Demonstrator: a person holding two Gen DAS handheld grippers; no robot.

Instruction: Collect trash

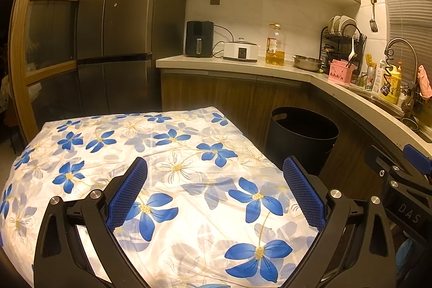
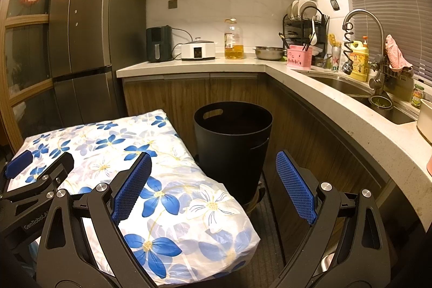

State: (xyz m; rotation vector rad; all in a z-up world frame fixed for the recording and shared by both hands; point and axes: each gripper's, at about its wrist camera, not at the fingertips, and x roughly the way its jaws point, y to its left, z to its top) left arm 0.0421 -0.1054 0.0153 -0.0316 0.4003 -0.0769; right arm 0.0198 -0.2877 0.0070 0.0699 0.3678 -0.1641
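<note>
A black round trash bin [image 2: 233, 142] stands on the floor between the table and the counter cabinets; it also shows in the left wrist view [image 1: 302, 136]. My left gripper [image 1: 214, 174] is open and empty above the table covered with a white cloth with blue flowers [image 1: 172, 153]. My right gripper [image 2: 213, 169] is open and empty, over the table's right edge [image 2: 189, 196] and in front of the bin. No loose trash shows on the cloth in either view.
An L-shaped counter [image 2: 297, 74] holds an air fryer [image 2: 159, 43], cooker, oil bottle [image 2: 233, 39], steel bowl, pink caddy and dish rack. A sink [image 2: 351, 88] with a tall faucet lies at right. A dark fridge [image 2: 89, 37] stands at the back left.
</note>
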